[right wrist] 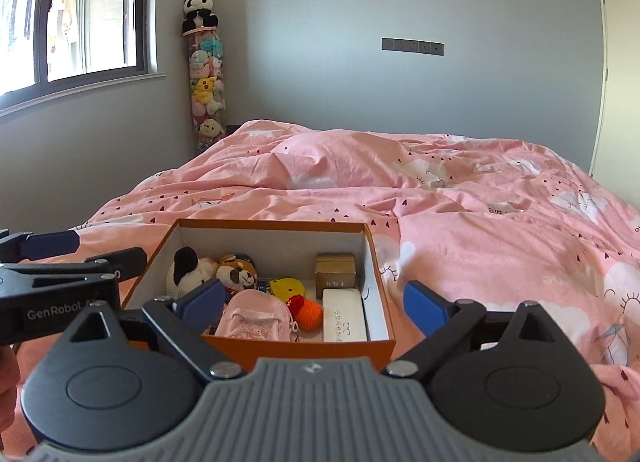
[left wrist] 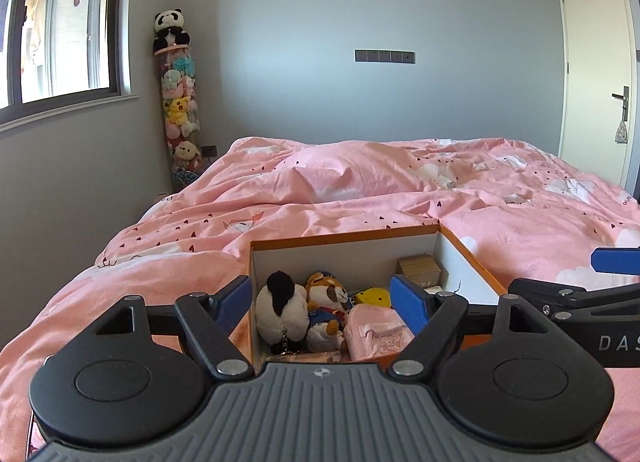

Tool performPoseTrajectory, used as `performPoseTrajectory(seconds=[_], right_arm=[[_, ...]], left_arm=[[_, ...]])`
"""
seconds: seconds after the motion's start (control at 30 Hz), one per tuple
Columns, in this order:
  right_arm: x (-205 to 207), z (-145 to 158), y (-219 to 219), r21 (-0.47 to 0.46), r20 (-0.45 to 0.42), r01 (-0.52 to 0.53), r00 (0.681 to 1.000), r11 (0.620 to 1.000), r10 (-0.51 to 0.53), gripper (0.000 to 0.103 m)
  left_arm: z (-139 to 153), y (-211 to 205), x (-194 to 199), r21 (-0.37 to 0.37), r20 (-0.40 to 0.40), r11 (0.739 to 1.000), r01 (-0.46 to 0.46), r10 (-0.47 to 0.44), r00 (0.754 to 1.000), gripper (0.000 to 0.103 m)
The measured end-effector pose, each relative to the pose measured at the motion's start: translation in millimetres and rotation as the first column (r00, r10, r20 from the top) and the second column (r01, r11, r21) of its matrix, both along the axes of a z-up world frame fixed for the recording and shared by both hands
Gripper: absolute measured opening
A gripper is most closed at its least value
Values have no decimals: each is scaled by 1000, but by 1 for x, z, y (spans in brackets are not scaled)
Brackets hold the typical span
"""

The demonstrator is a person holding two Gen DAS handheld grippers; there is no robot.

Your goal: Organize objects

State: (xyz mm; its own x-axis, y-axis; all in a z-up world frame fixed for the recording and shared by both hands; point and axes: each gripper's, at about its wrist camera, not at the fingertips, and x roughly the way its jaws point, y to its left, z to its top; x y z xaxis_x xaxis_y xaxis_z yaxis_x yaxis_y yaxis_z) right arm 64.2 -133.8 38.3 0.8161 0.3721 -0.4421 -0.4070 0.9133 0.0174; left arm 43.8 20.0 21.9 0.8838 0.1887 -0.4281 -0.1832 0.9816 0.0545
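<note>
**Now both grippers are hanging wide open over the toy box**

The orange box [right wrist: 280,350] is sitting on the pink bed [right wrist: 480,221], full of toys. The left gripper [left wrist: 324,302] is hiding part of the toys, so some are hard to see. The right gripper [right wrist: 316,298] is pointing down a little, holding nothing. Both are spreading their blue fingers [right wrist: 424,308] wide.

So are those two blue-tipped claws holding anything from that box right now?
No. The left gripper and the right gripper both stand with jaws wide open and empty above the orange box; the toys lie inside it.
</note>
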Motion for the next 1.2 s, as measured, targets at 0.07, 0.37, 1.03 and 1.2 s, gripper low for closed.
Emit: performPoseTrajectory(seconds=[0.07,0.37,1.03,1.2], right_arm=[[-5,-6,3,-13,-3,7,1000,1000,-7,98],[-14,-30,14,-59,3,29,1000,998,-29,100],[-9,-46,13,-57,-61,51,997,997,-54,101],[-10,-47,12,-60,-65,50,996,997,-53,101]], left_arm=[[-6,0,-4,15,-8,1000,-1,1,1000,92],[-26,4,-9,-20,-92,1000,-9,7,996,92],[-41,2,-4,-14,-179,1000,-18,15,984,92],[-42,1,-3,-7,-187,1000,-19,18,982,92]])
